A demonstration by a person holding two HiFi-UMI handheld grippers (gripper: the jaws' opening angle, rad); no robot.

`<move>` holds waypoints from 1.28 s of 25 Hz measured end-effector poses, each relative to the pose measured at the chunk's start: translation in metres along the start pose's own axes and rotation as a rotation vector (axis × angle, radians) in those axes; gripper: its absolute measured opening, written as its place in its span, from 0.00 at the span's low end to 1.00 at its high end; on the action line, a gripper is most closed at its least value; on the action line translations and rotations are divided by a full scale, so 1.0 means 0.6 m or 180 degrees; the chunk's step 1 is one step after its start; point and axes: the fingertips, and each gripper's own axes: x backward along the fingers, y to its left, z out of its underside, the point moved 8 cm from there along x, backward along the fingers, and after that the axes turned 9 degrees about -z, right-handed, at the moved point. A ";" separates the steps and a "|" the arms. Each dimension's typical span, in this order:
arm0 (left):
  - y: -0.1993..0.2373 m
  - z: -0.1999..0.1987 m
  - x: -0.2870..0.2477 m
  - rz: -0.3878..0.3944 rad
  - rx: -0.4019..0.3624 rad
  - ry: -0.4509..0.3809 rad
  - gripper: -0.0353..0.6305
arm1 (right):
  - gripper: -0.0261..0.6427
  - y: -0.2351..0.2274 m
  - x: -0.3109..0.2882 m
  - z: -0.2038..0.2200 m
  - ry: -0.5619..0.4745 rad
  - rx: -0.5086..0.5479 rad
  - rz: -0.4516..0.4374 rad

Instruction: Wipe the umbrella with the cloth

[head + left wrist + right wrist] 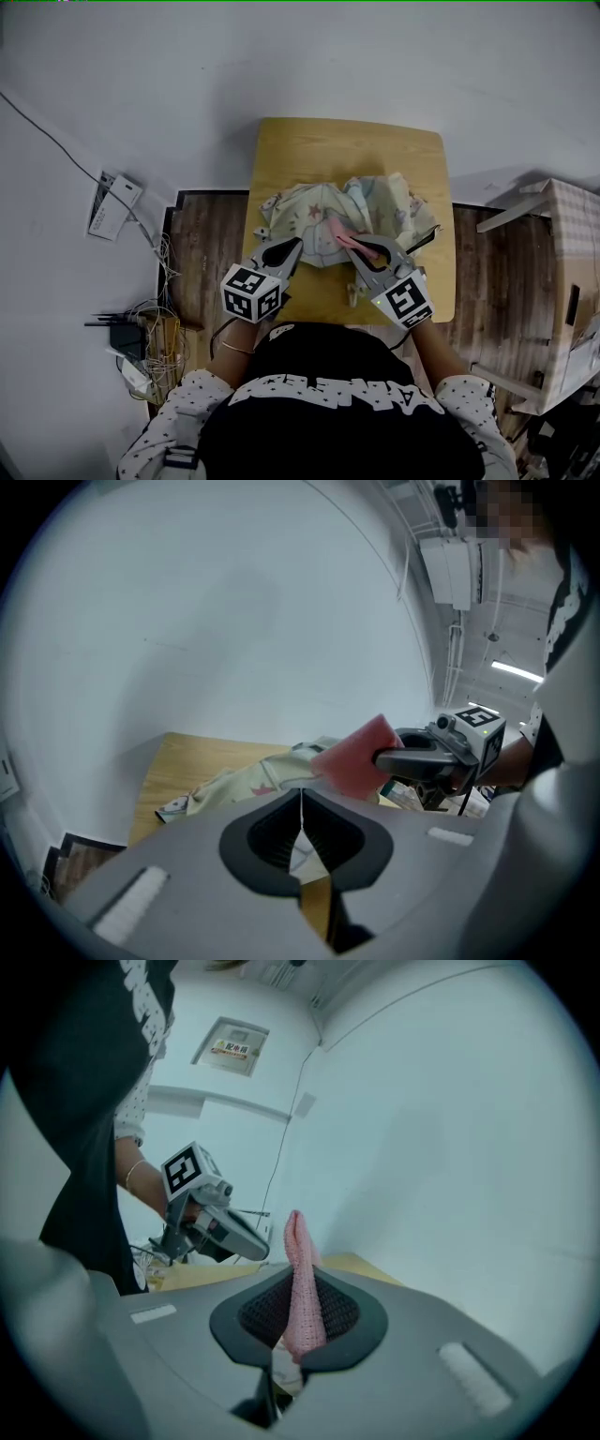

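The umbrella [323, 220], pale fabric with small pastel prints, lies crumpled on the wooden table [347, 150]. My left gripper [296, 246] is at its near left edge. In the left gripper view its jaws [300, 808] are closed, with a thin pale strip of the umbrella [246, 782] pinched between the pads. My right gripper [354, 246] hangs over the umbrella's near right part, shut on a pink cloth [339, 231]. The cloth [302, 1279] stands up between the pads in the right gripper view and shows again as the cloth [354, 757] beside the left gripper.
A cardboard box [572, 272] stands on the floor to the right of the table. A white router [112, 206] and a tangle of cables [150, 328] lie at the left. The far half of the table is bare wood.
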 end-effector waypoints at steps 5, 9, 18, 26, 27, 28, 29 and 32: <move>-0.033 -0.010 0.010 -0.0007 -0.0032 -0.0089 0.06 | 0.09 -0.022 0.032 -0.010 -0.0333 -0.0361 0.0180; -0.060 -0.015 0.019 0.0035 -0.0044 -0.0162 0.06 | 0.09 -0.029 0.053 -0.009 -0.0549 -0.0555 0.0270; -0.085 -0.032 0.031 -0.0001 -0.0078 -0.0260 0.06 | 0.09 -0.037 0.083 -0.009 -0.0637 -0.0662 0.0271; -0.091 -0.038 0.015 0.0049 -0.0125 -0.0251 0.06 | 0.08 -0.042 0.097 -0.007 -0.0625 -0.0628 0.0297; -0.092 -0.039 0.013 0.0059 -0.0127 -0.0248 0.06 | 0.08 -0.043 0.098 -0.006 -0.0624 -0.0636 0.0309; -0.093 -0.040 0.011 0.0069 -0.0130 -0.0243 0.06 | 0.08 -0.045 0.100 -0.005 -0.0623 -0.0644 0.0323; -0.094 -0.040 0.009 0.0077 -0.0136 -0.0236 0.06 | 0.08 -0.046 0.101 -0.004 -0.0622 -0.0651 0.0335; -0.097 -0.042 0.006 0.0096 -0.0152 -0.0228 0.06 | 0.08 -0.049 0.105 -0.007 -0.0624 -0.0656 0.0350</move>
